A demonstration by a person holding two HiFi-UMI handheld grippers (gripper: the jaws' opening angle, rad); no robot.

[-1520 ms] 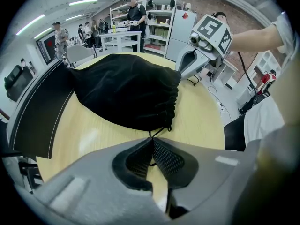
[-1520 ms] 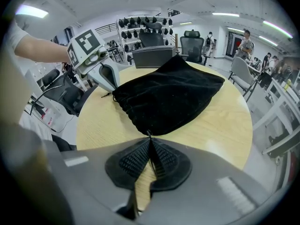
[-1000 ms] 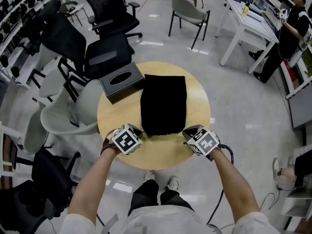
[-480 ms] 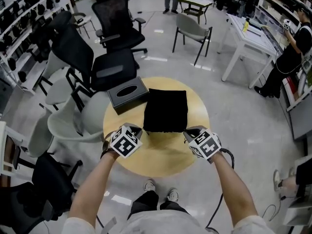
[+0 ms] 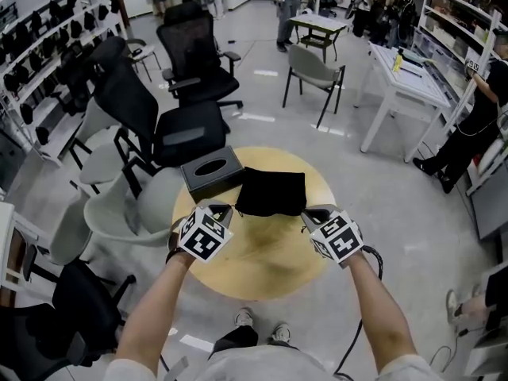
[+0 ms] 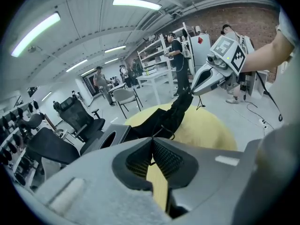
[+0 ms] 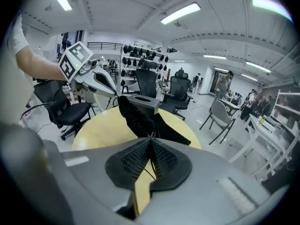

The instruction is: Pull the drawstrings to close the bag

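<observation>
Head view: one black fabric bag (image 5: 271,192), soft and rumpled, strung between two grippers over one round, pale-wood table (image 5: 262,264). One dark rectangular tissue box (image 5: 211,172) just beside the bag's left corner. Left gripper (image 5: 226,210) and right gripper (image 5: 308,213) at the bag's near corners, each carrying one marker cube.

Left gripper view: two ribbed black pads (image 6: 166,158) pressed together, clenched on one thin black drawstring (image 6: 172,136) leading up to the bag. Cloth stretched in a taut band towards the right gripper, above the yellow tabletop.

Right gripper view: two matching ribbed pads (image 7: 131,161), likewise pinched shut on a single thin drawstring (image 7: 150,173). Bag hanging in folds towards the left gripper, tissue box behind it.
</observation>
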